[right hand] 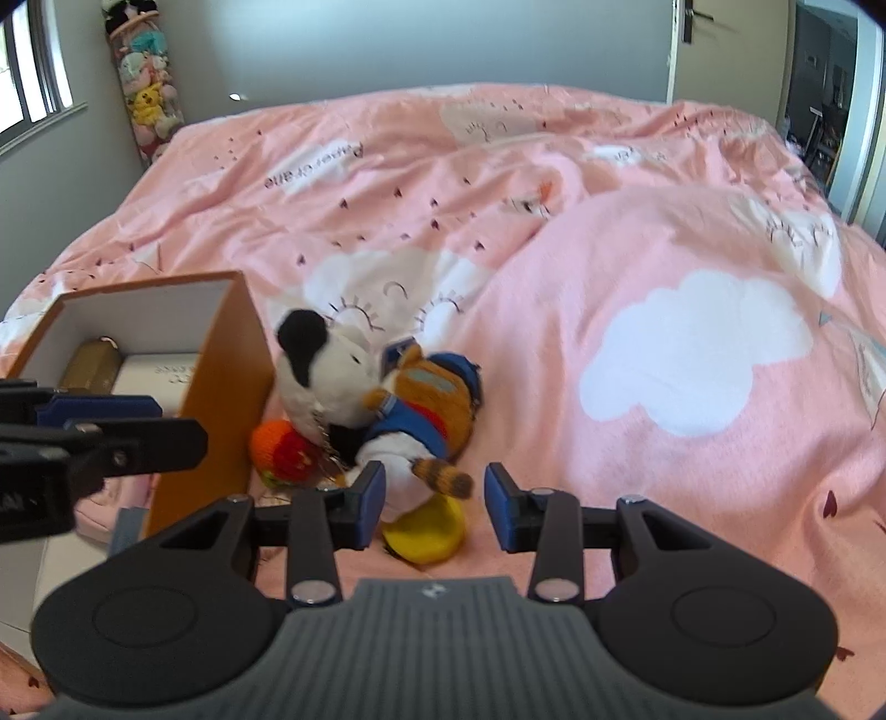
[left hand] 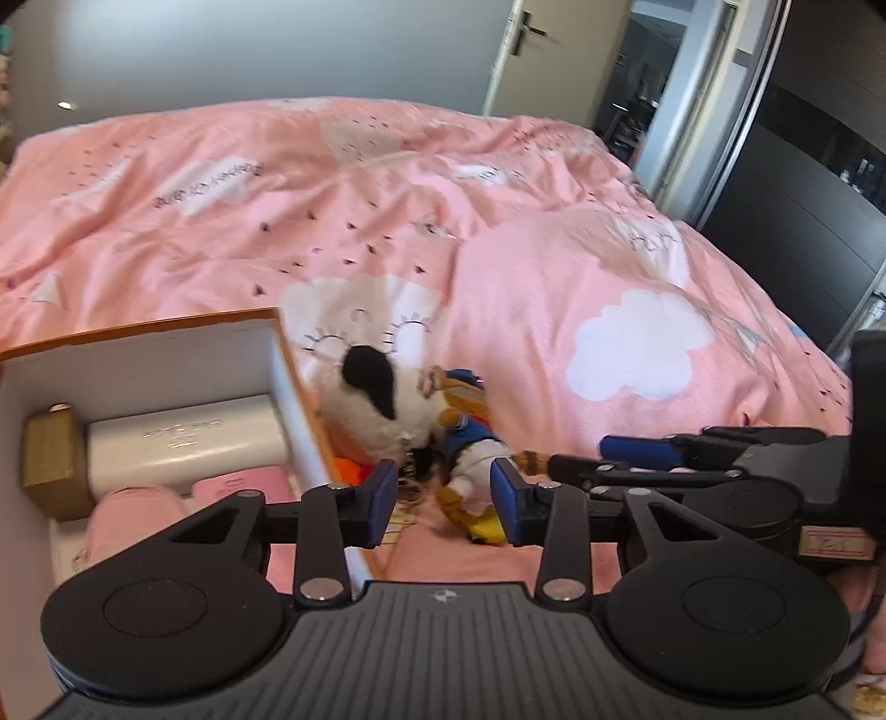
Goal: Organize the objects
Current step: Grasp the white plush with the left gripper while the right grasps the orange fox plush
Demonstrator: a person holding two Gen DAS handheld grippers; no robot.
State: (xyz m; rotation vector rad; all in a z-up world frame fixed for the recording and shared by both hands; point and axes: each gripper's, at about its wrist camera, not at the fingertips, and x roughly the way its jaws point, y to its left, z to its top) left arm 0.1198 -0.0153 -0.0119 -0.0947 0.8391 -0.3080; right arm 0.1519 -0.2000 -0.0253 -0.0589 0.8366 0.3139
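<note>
A white plush dog with black ears (left hand: 368, 407) (right hand: 318, 376) lies on the pink bed beside an orange box (left hand: 299, 387) (right hand: 221, 387). An orange plush in blue clothes (left hand: 470, 454) (right hand: 429, 401) lies against it, with a yellow foot (right hand: 423, 534). A small orange and red knitted toy (right hand: 285, 451) (left hand: 350, 471) sits by the box wall. My left gripper (left hand: 443, 493) is open just before the plush toys. My right gripper (right hand: 432, 507) is open around the striped tail and yellow foot, touching nothing I can tell.
The box holds a white case (left hand: 183, 443), a brown packet (left hand: 52, 459) and pink items (left hand: 238, 484). The pink duvet (right hand: 609, 249) covers the bed. A column of plush toys (right hand: 147, 83) hangs in the far corner. A door (left hand: 526, 50) stands behind.
</note>
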